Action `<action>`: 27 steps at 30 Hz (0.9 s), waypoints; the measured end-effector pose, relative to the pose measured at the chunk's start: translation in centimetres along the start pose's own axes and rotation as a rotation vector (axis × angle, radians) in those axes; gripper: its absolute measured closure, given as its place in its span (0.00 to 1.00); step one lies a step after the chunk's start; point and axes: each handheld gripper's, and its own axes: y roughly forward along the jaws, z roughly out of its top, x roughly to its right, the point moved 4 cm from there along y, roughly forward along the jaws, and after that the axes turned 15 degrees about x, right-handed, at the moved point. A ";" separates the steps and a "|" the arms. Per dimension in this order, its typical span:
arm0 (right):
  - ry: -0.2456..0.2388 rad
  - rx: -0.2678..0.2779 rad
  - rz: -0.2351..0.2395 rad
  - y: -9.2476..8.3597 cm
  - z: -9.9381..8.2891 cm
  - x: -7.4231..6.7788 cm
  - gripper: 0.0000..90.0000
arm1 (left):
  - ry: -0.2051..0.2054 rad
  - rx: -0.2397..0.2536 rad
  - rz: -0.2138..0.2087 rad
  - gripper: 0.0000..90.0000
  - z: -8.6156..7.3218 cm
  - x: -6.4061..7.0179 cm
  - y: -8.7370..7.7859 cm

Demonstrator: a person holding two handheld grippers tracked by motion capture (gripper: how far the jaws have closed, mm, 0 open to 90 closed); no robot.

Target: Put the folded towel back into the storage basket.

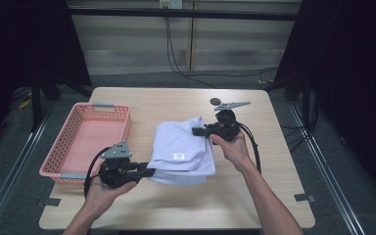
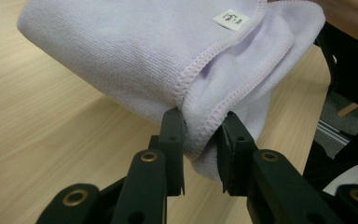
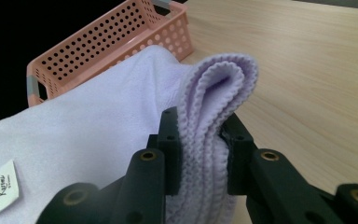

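Towel: a folded lilac towel (image 1: 183, 147) is held between the two hand-held grippers, over the middle of the table (image 1: 274, 196); whether its lower part rests on the wood cannot be told.
Handling: it is judged light, soft and limp; the unsupported middle will sag, and the thick folded layers may slide on each other if the grip is loosened.
Where to hold: the stitched hems at the folded edges are judged the best places, since all layers are caught there together.
Label: a small white tag (image 2: 230, 19) is sewn near one hem.
Left hand-held gripper (image 1: 149, 172): its jaws are closed on the near corner of the towel, the hemmed layers being pinched between the pads.
Right hand-held gripper (image 1: 196, 131): its jaws are clamped on the bundled fold at the far side; several layers are pressed between them.
Basket: a pink perforated basket (image 1: 105, 115) stands at the left of the towel, near it, and nothing is seen inside.
Obstacles: the near basket wall is judged the only thing to be cleared; a small dark disc (image 1: 215, 101) lies farther back, well apart.
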 end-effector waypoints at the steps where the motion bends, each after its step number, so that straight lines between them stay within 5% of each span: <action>1: 0.007 0.001 0.008 0.2 0.2 -0.1 0.82 | 0.003 -0.003 0.004 0.82 0.0 -0.1 -0.2; 12: -0.032 0.004 0.040 2.8 2.6 -1.3 0.82 | 0.000 0.028 0.049 0.82 1.7 -1.8 -2.9; 27: -0.071 -0.006 0.092 8.6 6.7 -4.5 0.82 | -0.025 0.067 0.116 0.83 2.9 -5.2 -8.0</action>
